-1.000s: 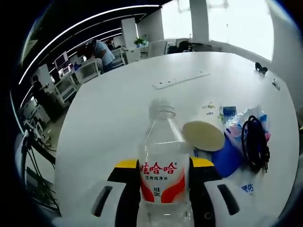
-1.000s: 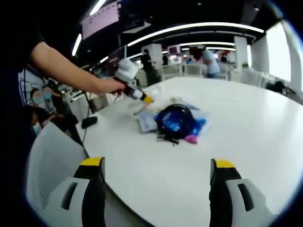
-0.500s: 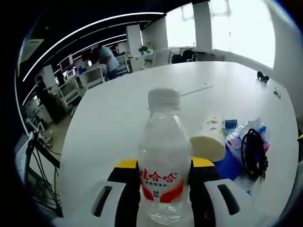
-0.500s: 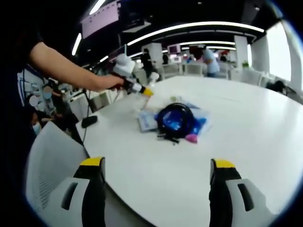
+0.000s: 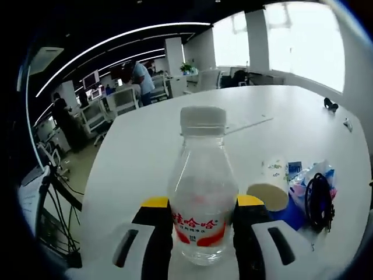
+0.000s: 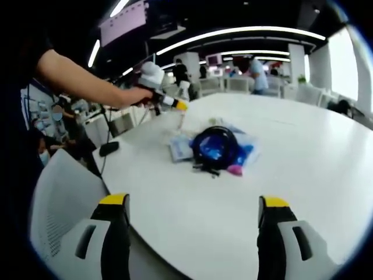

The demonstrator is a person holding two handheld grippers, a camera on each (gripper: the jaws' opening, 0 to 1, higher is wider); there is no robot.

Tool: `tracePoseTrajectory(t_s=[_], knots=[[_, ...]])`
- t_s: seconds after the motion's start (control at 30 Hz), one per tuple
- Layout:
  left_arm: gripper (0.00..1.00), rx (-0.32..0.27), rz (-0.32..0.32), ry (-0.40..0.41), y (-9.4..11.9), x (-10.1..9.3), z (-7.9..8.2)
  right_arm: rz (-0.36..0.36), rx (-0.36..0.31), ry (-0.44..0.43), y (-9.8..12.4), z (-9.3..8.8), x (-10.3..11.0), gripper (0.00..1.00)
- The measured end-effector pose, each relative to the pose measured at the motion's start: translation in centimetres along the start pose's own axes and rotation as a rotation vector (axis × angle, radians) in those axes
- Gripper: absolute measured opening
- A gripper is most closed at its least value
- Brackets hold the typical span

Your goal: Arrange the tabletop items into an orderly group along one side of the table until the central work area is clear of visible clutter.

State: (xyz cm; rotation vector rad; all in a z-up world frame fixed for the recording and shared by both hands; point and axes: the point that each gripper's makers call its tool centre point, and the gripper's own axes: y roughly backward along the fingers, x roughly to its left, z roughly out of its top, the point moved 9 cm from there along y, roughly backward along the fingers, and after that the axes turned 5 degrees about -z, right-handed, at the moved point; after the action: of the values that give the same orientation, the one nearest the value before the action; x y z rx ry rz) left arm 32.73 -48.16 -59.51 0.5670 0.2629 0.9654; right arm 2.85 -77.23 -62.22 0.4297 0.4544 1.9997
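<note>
Left gripper view: the left gripper [image 5: 201,219] clamps one clear water bottle [image 5: 201,186] upright between its jaws, lifted above the white table [image 5: 151,146]. To its right lie one paper cup [image 5: 269,189] on its side, one black cable coil [image 5: 319,201] and a heap of blue packets [image 5: 291,204]. In the right gripper view, the right gripper [image 6: 192,224] hangs with jaws apart, holding nothing, near the table edge.
</note>
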Motion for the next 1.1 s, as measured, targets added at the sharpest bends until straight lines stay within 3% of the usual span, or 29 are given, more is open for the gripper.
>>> tracePoseTrajectory(t_s=[0.2,0.33,0.5,0.7,1.1], knots=[[0.39,-0.004,0.021,0.026,-0.1,0.8,0.1,-0.029,-0.042,0.017,0.3,0.5,-0.3,0.9],[0.39,-0.026,0.044,0.023,-0.1,1.3,0.2,-0.057,-0.106,0.041,0.7,1.1,-0.4,0.92],[0.39,-0.036,0.075,0.07,-0.3,2.0,0.1,-0.091,-0.165,0.111,1.1,1.8,-0.5,0.93],[0.39,-0.055,0.124,0.082,-0.3,2.3,-0.2,-0.074,-0.125,0.094,0.7,1.4,-0.5,0.92],[0.39,-0.065,0.149,0.13,-0.6,2.9,-0.6,-0.065,-0.081,0.081,0.5,0.9,-0.5,0.91]])
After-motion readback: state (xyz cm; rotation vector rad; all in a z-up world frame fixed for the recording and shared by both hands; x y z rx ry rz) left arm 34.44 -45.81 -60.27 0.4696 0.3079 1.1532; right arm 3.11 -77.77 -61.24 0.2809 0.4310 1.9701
